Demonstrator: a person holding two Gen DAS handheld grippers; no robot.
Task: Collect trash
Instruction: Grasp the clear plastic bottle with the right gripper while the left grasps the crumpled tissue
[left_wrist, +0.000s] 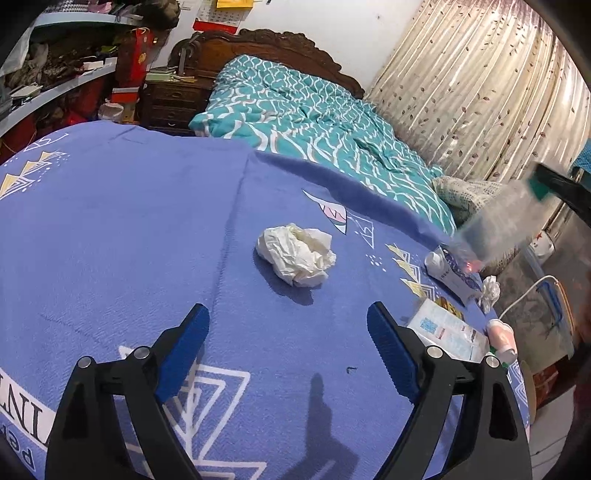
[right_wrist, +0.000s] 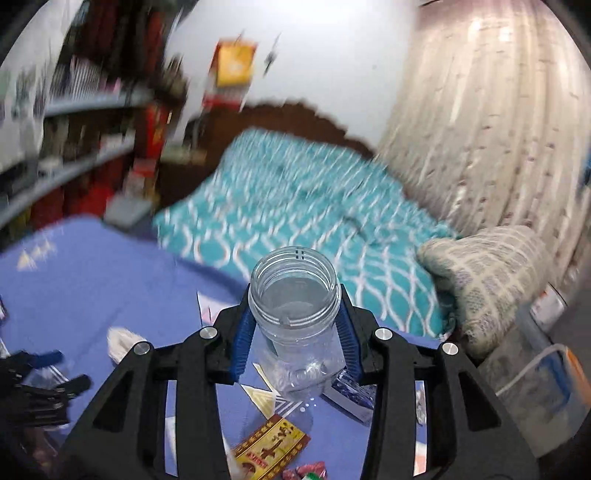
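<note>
A crumpled white paper ball (left_wrist: 297, 254) lies on the blue blanket (left_wrist: 122, 229), ahead of my left gripper (left_wrist: 288, 347), which is open and empty just above the blanket. My right gripper (right_wrist: 295, 336) is shut on a clear plastic bottle (right_wrist: 295, 317), open mouth up, held above the blanket; it shows blurred at the right in the left wrist view (left_wrist: 498, 225). Under it lie a red-and-gold wrapper (right_wrist: 271, 448) and a blue-and-white packet (right_wrist: 351, 397). The paper ball also shows in the right wrist view (right_wrist: 123, 345).
More litter lies at the blanket's right edge: a white-and-blue tube (left_wrist: 448, 273), a small foil ball (left_wrist: 490, 291), a flat printed packet (left_wrist: 448, 330). A teal quilt (left_wrist: 314, 122) covers the bed behind. Curtains (left_wrist: 480, 85) hang right; cluttered shelves (left_wrist: 55, 81) stand left.
</note>
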